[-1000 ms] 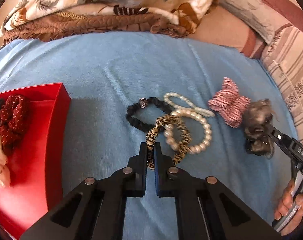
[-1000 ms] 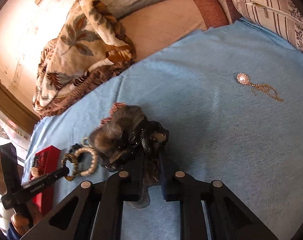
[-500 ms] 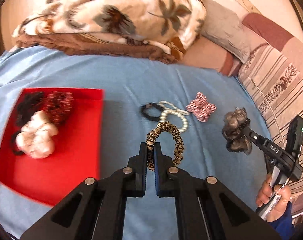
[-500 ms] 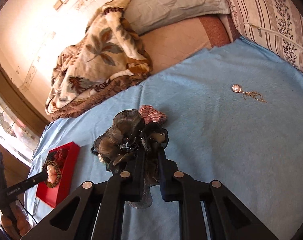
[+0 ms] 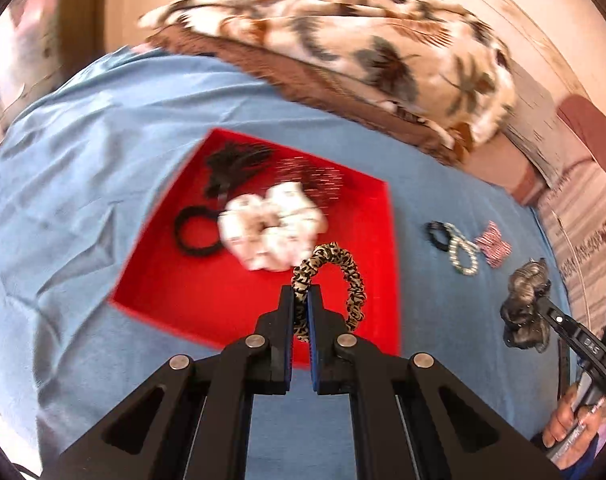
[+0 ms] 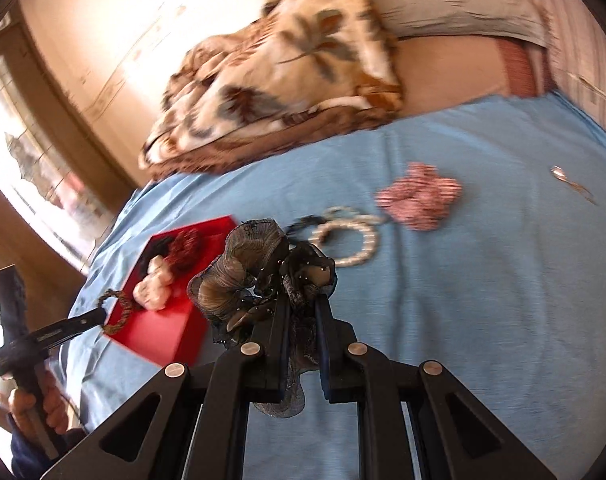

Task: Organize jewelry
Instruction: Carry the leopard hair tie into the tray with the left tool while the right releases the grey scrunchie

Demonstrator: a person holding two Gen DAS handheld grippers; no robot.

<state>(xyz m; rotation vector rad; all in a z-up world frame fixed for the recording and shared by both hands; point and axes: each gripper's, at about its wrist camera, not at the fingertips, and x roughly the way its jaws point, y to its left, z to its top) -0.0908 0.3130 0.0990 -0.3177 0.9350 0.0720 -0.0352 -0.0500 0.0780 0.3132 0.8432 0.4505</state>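
Red is the colour of the tray (image 5: 207, 312) that lies on the blue bedsheet (image 5: 83, 184), and the left gripper (image 5: 301, 300) hangs above its near right part. Its two fingers are pressed together on a leopard-print scrunchie (image 5: 335, 276), which stands up as a loop over the tray floor. Inside the tray lie a white scrunchie (image 5: 271, 228), a black hair tie (image 5: 195, 232) to its left, a black tassel piece (image 5: 231, 168) farther away, and a dark red scrunchie (image 6: 185, 250) at the far side, which is blurred in the left view.

On the sheet to the right of the tray, well apart from it, a black scrunchie (image 5: 437, 234) touches a pearl bracelet (image 5: 463, 258), and a pink striped scrunchie (image 5: 493, 246) lies just beside them. Farther right on the sheet there is a small gold pendant (image 6: 559, 172) with a chain.

The right gripper (image 6: 303, 312) is clamped on a grey-brown organza hair accessory (image 6: 239, 276) and holds it in the air, above the sheet, to the right of the tray. A person's hand (image 5: 571, 424) holds this gripper's handle.

At the far side of the bed a floral blanket (image 5: 343, 44) is bunched up, with a grey pillow (image 6: 463, 0) to its right.
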